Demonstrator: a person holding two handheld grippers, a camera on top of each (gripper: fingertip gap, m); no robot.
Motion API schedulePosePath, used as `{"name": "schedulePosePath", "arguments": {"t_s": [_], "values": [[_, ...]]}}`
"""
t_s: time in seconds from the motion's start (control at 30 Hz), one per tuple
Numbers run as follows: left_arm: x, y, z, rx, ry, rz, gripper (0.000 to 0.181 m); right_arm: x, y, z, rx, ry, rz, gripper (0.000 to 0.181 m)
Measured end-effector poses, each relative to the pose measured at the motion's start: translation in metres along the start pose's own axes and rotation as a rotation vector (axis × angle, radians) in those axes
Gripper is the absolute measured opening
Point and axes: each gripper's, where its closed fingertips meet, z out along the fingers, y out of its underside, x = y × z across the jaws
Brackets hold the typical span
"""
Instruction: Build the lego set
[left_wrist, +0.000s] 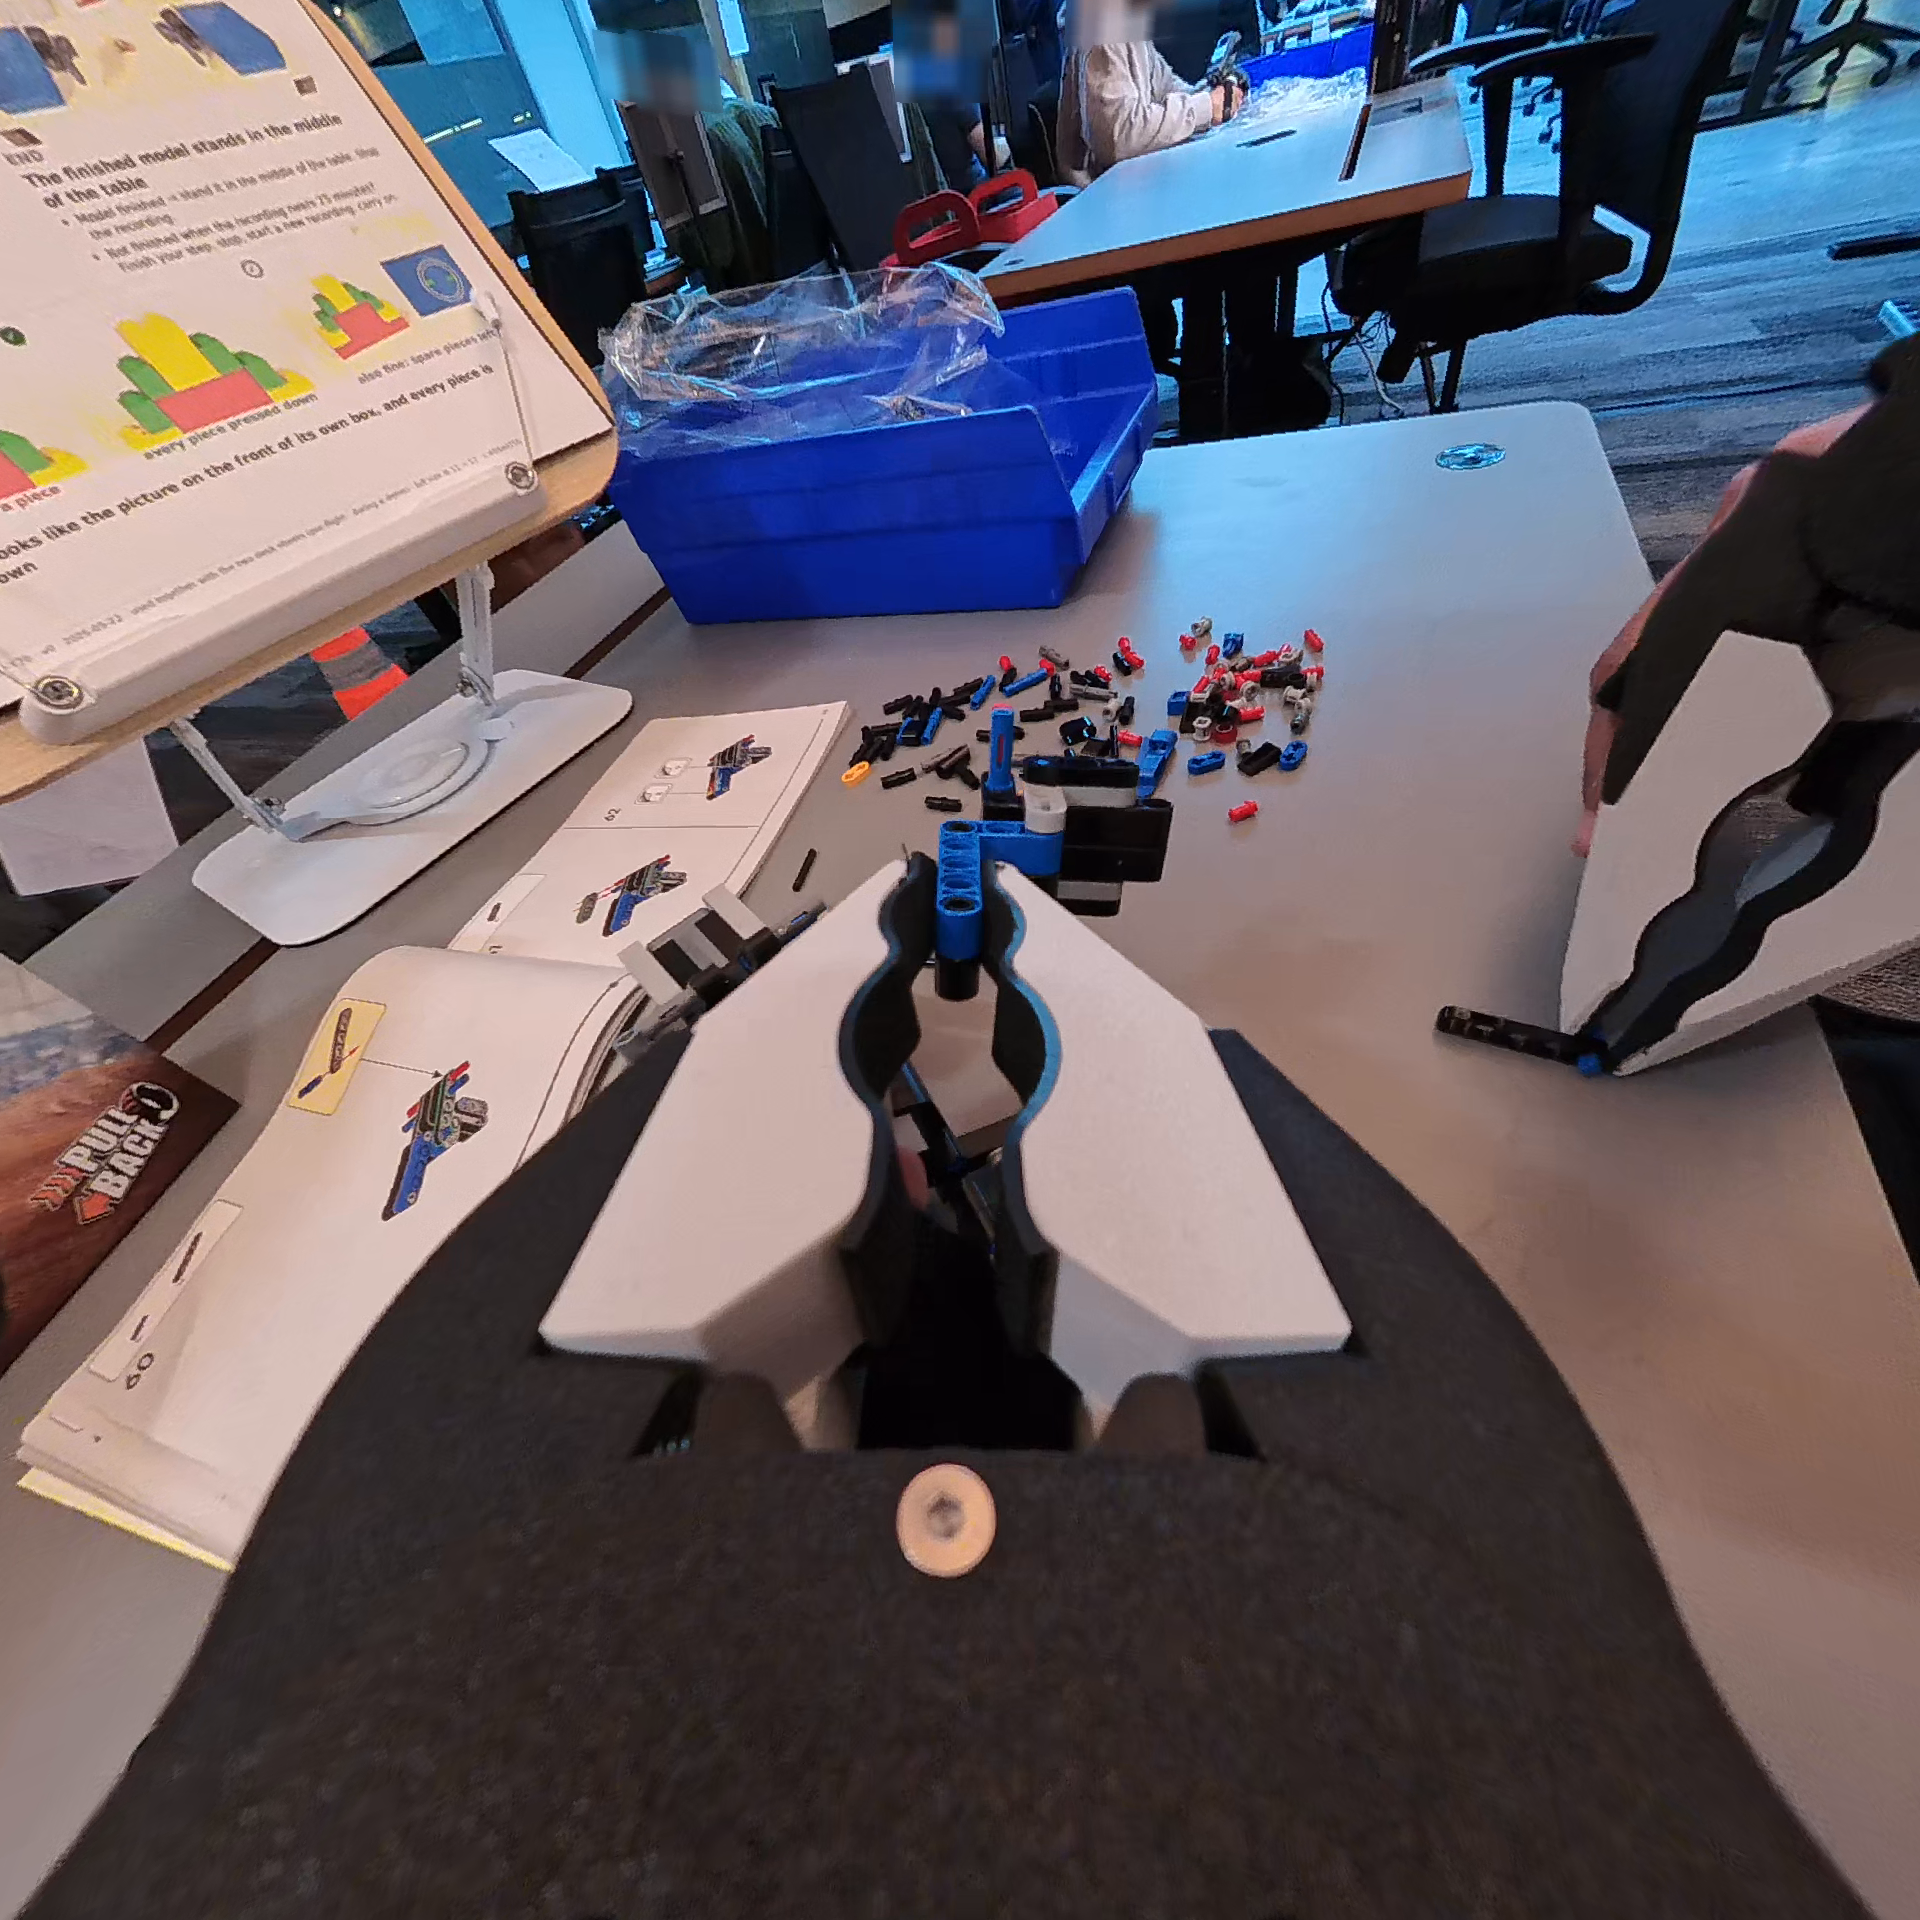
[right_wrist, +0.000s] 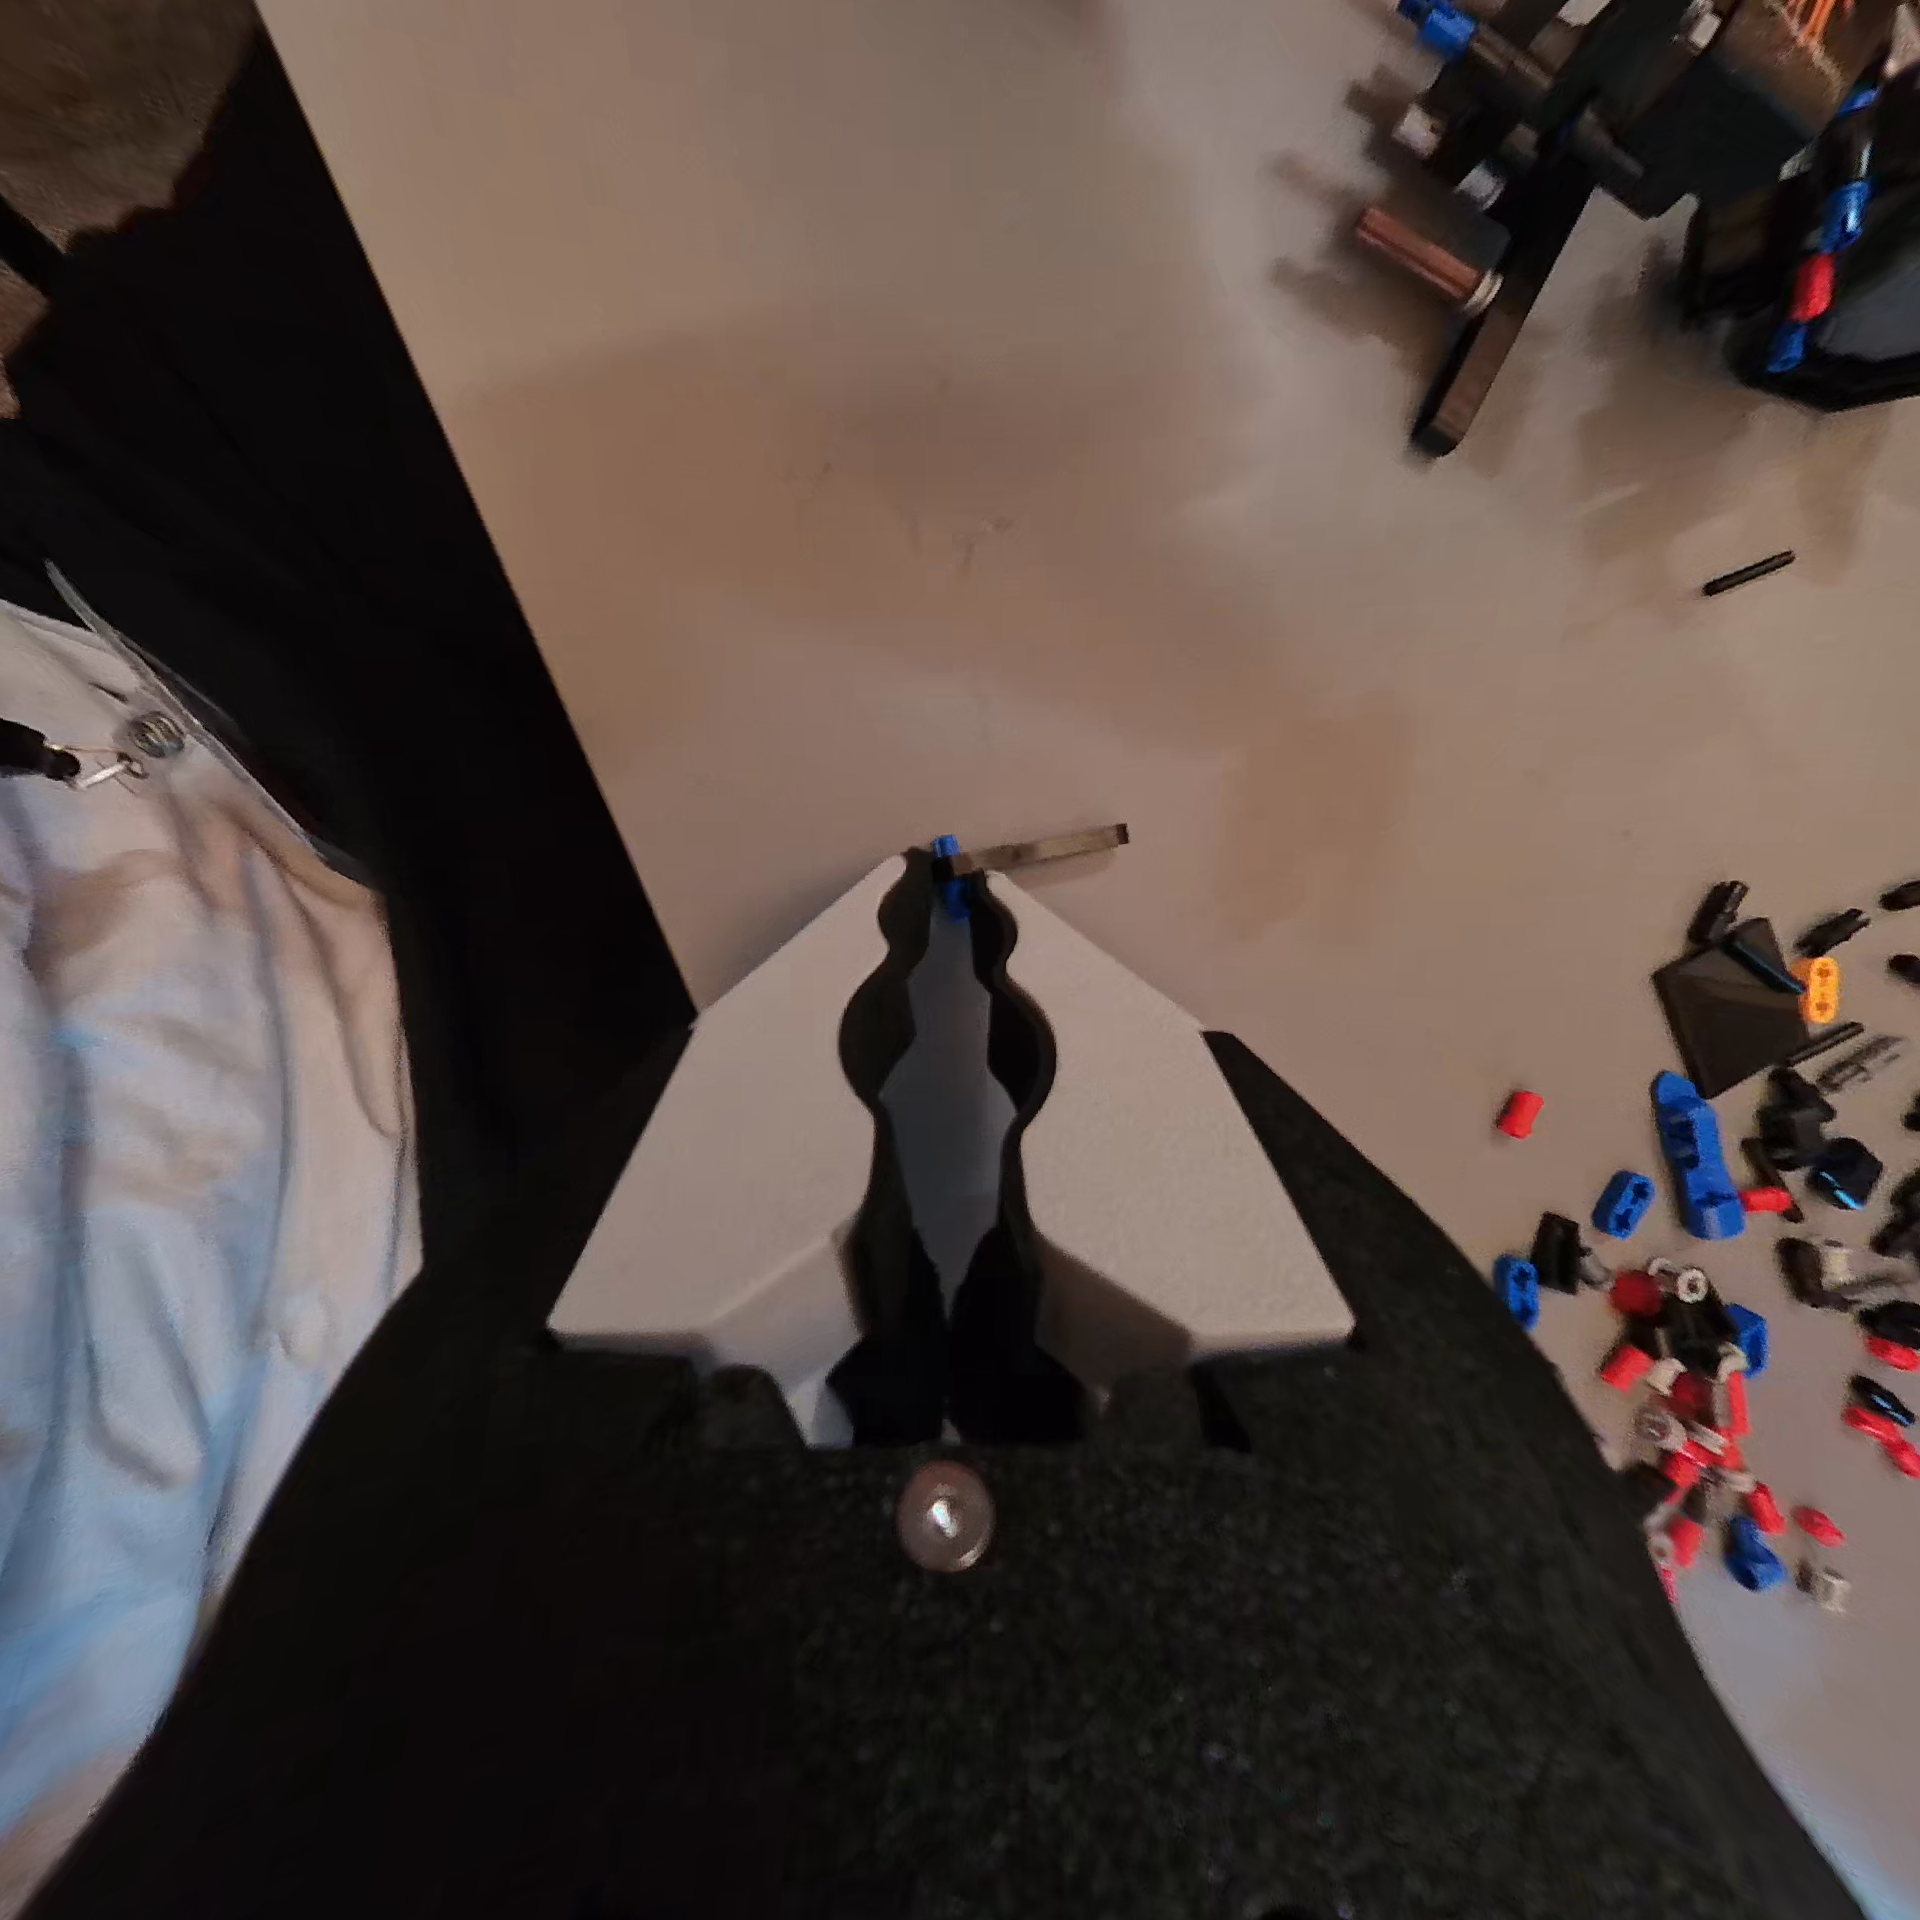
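Observation:
My left gripper (left_wrist: 958, 883) is shut on the blue beam (left_wrist: 961, 883) of a black, white and blue lego assembly (left_wrist: 1081, 831), held above the table. My right gripper (right_wrist: 948, 878) is shut on a blue pin (right_wrist: 945, 871) stuck in the end of a black beam (right_wrist: 1049, 850), low over the table near its front edge. In the left wrist view the right gripper (left_wrist: 1595, 1055) shows at the right with the black beam (left_wrist: 1507, 1034) sticking out to the left. Loose red, blue and black pieces (left_wrist: 1143, 707) lie scattered on the grey table (left_wrist: 1351, 987).
An open instruction booklet (left_wrist: 343, 1143) lies left of my left gripper. A blue bin (left_wrist: 883, 488) with a clear bag stands at the back. A tilted stand with a sheet (left_wrist: 239, 343) is at the far left. Another black built part (right_wrist: 1662, 187) sits on the table. People sit at a far table.

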Motion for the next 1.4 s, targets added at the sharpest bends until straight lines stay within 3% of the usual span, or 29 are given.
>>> {"name": "schedulePosePath", "arguments": {"t_s": [0.03,0.17,0.33,0.47,0.63,0.9,1.13,1.23,1.4], "values": [[0.000,-0.001,0.000,0.003,0.000,-0.001,0.006,0.000,-0.001,0.001,0.025,-0.015,0.012,0.006],[0.001,-0.003,-0.001,0.023,0.015,-0.034,0.006,0.014,-0.027,-0.013,0.278,-0.049,0.135,0.005],[0.002,-0.016,-0.004,0.117,0.035,-0.138,0.006,0.050,-0.093,-0.082,0.878,-0.044,0.314,0.005],[0.005,-0.022,-0.006,0.158,-0.025,-0.040,0.005,0.087,-0.118,-0.116,1.182,-0.116,0.557,0.005],[0.011,-0.024,-0.004,0.157,-0.070,0.061,0.006,0.114,-0.121,-0.103,1.262,-0.256,0.819,0.005],[0.008,-0.020,-0.003,0.129,-0.136,0.152,0.005,0.113,-0.124,-0.086,1.250,-0.261,0.867,0.005],[0.010,-0.021,-0.003,0.123,-0.172,0.227,0.006,0.110,-0.129,-0.082,1.330,-0.315,0.930,0.006],[0.009,-0.019,-0.003,0.108,-0.205,0.277,0.006,0.107,-0.129,-0.079,1.330,-0.276,0.908,0.006],[0.011,-0.018,-0.001,0.102,-0.213,0.293,0.006,0.107,-0.125,-0.077,1.283,-0.065,0.783,0.006]]}}
